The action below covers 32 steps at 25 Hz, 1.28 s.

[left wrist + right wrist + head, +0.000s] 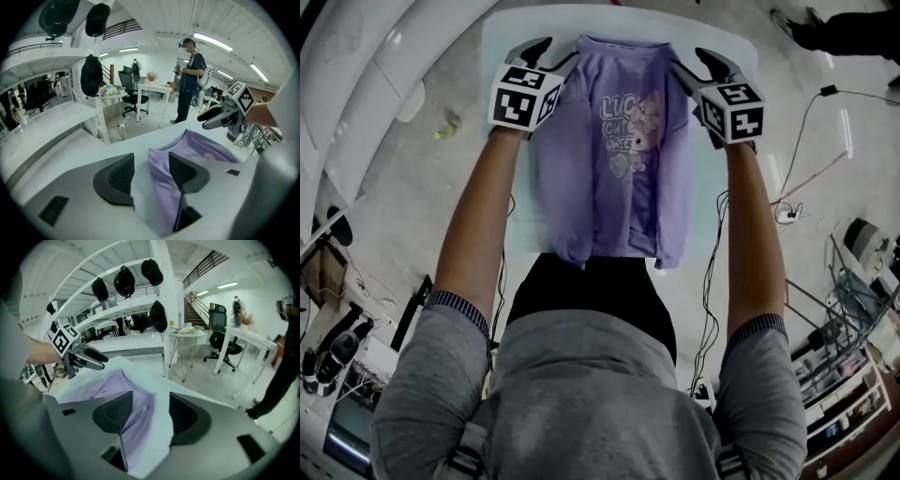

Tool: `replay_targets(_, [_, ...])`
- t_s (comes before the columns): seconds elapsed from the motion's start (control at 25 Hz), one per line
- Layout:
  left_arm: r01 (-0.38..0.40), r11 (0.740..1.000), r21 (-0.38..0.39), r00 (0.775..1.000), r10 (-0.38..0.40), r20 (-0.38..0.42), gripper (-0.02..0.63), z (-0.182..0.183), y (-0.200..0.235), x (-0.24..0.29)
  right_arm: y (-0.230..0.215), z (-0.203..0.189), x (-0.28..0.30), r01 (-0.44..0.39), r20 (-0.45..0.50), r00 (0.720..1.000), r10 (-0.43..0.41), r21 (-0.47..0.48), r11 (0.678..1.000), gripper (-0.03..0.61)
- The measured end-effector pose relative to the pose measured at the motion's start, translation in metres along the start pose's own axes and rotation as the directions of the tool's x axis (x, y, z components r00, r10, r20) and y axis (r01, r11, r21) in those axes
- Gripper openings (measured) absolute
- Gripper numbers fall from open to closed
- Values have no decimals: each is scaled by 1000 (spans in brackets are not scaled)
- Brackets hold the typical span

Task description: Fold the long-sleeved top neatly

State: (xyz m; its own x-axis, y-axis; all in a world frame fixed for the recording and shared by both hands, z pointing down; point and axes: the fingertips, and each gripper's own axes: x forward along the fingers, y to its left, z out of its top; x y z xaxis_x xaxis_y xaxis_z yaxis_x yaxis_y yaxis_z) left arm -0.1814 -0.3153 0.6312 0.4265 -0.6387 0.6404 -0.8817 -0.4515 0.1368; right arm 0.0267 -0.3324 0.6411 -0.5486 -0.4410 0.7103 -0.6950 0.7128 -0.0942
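Surface [703, 216]: white, carrying the garment.
Long-sleeved top [609, 141]: purple, lying flat lengthwise on the surface, printed front up.
Left gripper [551, 52]: at the top's far left corner, jaws released, fabric edge loose between them.
Right gripper [696, 66]: at the far right corner, jaws released, fabric loose between them.

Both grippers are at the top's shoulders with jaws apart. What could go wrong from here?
1. The purple top overhangs the near edge of the table. With the left gripper and right gripper both open, nothing pins it, so it may slide off.
2. Shoulder fabric lies between each gripper's open jaws; pulling away carelessly could snag it and spoil the fold.
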Motion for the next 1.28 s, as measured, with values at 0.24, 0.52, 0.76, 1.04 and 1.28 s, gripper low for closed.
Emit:
replay_targets(0.24, [-51,997,-62,999,50,-21,255,-38,-45,-48,18,-13,-55,52,54,997,-59,126,991,255])
replay_targets(0.52, [-108,994,-8,993,107,-58,250,-84,-82,-45,46,-83,-64,59,2,998,-61,235,970,244])
replay_targets(0.76, [-181,982,42,978,185,-97,216,-106,-83,-34,63,-122,-59,50,-52,998,-37,261,964,227])
replay_targets(1.04, [-219,973,79,969,226,-99,37,-114,-69,-36,50,-132,-62,83,-58,996,-70,269,960,75])
replay_targets(1.28, [-284,954,90,956,289,-47,31,-100,-31,-63,21,-136,-76,105,-59,994,-92,281,954,49])
